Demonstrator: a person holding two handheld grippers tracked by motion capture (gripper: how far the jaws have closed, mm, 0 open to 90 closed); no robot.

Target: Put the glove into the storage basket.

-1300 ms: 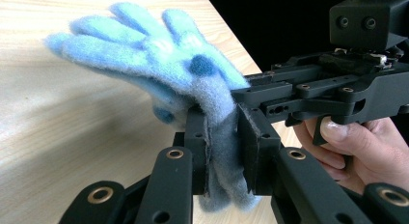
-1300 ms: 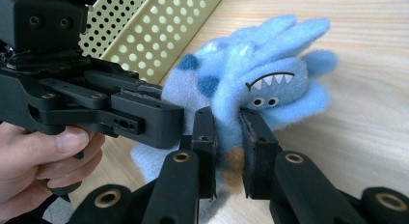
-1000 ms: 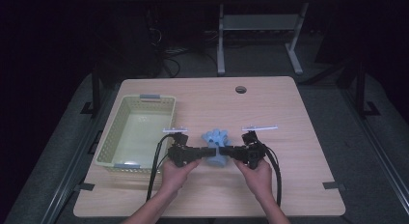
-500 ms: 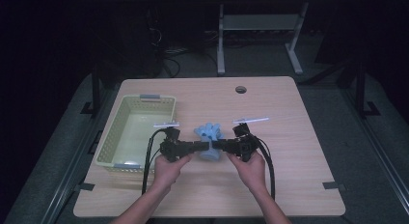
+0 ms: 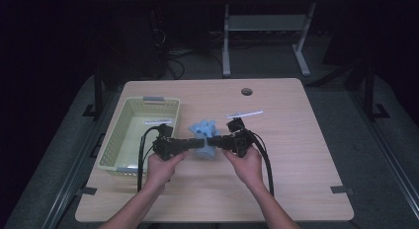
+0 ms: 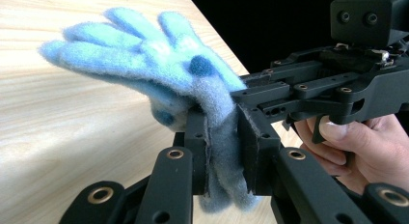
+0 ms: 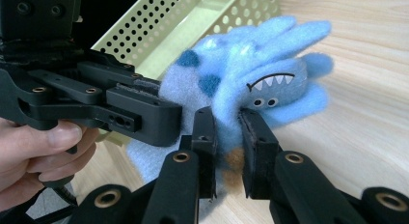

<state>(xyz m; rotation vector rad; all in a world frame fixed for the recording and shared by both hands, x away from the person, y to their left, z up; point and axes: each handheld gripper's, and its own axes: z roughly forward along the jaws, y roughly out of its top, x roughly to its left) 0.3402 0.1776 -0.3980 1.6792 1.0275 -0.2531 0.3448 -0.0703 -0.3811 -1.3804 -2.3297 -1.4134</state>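
1. Glove (image 5: 204, 132), blue and fuzzy, sits mid-table, just right of the basket (image 5: 114, 149).
2. My left gripper (image 5: 198, 143) is clamped tight on its cuff.
3. My right gripper (image 5: 213, 141) pinches its other side, facing the left one.

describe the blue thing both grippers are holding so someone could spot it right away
On the wooden table, just right of the yellow-green basket, the left gripper and right gripper pinch a fuzzy light-blue glove between them. Darker blue spots and a toothy monster face mark it out.
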